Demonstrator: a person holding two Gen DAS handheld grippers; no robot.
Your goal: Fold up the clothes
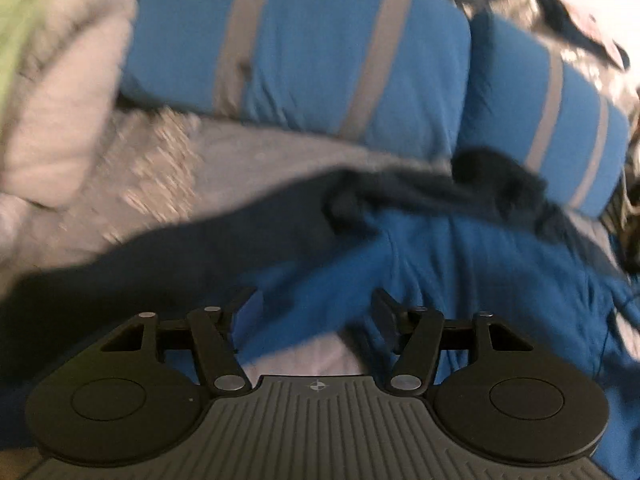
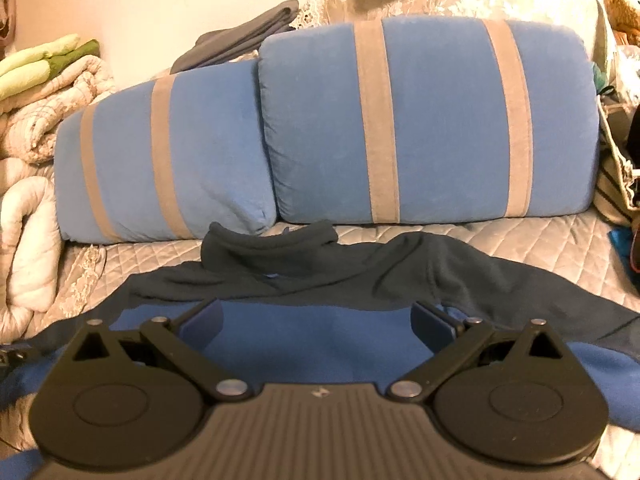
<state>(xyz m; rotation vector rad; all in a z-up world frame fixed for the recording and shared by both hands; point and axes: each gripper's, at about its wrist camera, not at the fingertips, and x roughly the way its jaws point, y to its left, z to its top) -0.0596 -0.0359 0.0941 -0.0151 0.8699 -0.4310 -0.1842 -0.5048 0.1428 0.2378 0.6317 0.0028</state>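
Observation:
A fleece top in bright blue (image 2: 316, 354) with a dark navy upper part and collar (image 2: 272, 242) lies spread on the quilted sofa cover (image 2: 520, 236), collar toward the cushions. My right gripper (image 2: 318, 318) hovers over the blue body, jaws wide open with nothing between them. In the blurred left wrist view the same top (image 1: 440, 252) shows rumpled, its navy part (image 1: 248, 236) stretching left. Over the blue cloth my left gripper (image 1: 314, 304) stands open, with no fabric pinched between its fingers.
Two blue cushions with tan stripes (image 2: 432, 120) lean against the sofa back behind the top. Rolled pale blankets (image 2: 28, 240) and green bedding (image 2: 44, 64) pile up at the left. Folded grey clothes (image 2: 240, 40) rest behind the cushions. Bags and clutter (image 2: 620, 152) crowd the right.

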